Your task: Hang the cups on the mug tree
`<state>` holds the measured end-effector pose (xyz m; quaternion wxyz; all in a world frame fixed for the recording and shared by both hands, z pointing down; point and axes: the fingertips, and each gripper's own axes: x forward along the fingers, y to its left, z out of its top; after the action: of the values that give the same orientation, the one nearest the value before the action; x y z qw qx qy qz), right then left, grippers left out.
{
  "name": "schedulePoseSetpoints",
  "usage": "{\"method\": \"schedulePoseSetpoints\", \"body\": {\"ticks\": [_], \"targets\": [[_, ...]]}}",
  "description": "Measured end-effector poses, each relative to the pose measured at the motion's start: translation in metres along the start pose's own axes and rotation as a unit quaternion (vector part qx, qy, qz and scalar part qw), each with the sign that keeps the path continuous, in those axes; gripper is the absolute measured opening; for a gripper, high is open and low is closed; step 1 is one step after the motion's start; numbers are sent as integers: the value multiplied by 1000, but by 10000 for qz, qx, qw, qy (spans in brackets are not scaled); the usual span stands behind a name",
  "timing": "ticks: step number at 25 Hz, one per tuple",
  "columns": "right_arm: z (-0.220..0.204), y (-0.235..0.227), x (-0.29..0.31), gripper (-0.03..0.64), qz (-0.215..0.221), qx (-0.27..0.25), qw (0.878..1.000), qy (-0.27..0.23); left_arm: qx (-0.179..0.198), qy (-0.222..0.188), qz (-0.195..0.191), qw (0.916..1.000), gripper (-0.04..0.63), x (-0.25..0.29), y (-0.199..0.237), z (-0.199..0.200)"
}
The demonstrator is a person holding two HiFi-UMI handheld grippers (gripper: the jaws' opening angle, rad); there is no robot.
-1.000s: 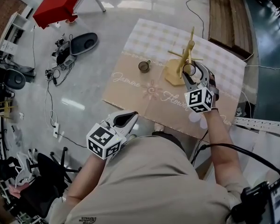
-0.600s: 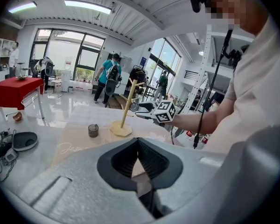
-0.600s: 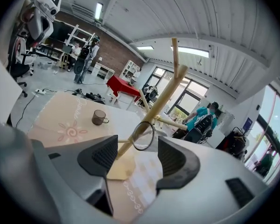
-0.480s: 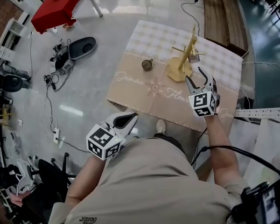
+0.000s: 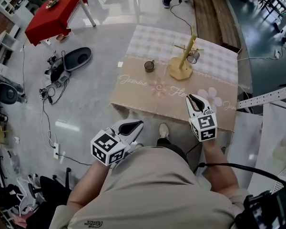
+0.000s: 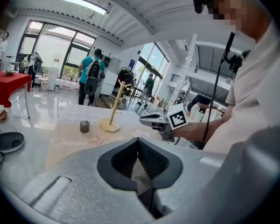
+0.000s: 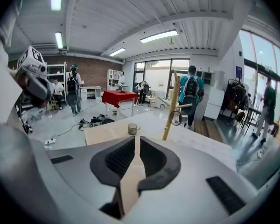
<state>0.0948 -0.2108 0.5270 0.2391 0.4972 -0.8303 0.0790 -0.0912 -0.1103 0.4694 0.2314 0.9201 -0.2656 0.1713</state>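
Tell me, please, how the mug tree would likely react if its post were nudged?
The mug tree looks tall and thin on a small base, so a push high up could tip it. The cup hanging on one side probably adds lean that way.

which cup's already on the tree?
The cup hanging from a branch of the mug tree. The other cup stands on the mat, to the tree's left in the head view.

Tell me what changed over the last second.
The right gripper drew back from the mug tree toward the person, leaving one cup hung on it; its jaws have just been closing, empty. The other cup stayed on the table; the left gripper stayed shut.
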Motion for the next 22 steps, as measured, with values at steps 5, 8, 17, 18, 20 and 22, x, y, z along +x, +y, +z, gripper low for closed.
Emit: {"method": "schedulePoseSetpoints", "body": {"ticks": [5,8,17,18,20,22], "targets": [[-6,58,-42,25,276,538,9982,28,65,2,-338,9994,8,-19,-18,-14],[-13,89,-63,20,370,737,9966,39,97,9,-477,9988,9,-31,-28,-24],[-25,165,-109,15,497,916,9945,81,183,33,-780,9968,9,-63,-47,-48],[-24,173,-112,15,525,905,9945,80,181,34,-787,9967,9,-66,-49,-51],[-23,187,-118,14,584,869,9945,57,199,45,-807,9965,9,-71,-52,-56],[-22,200,-123,14,632,825,9946,31,227,51,-831,9963,9,-75,-54,-61]]}}
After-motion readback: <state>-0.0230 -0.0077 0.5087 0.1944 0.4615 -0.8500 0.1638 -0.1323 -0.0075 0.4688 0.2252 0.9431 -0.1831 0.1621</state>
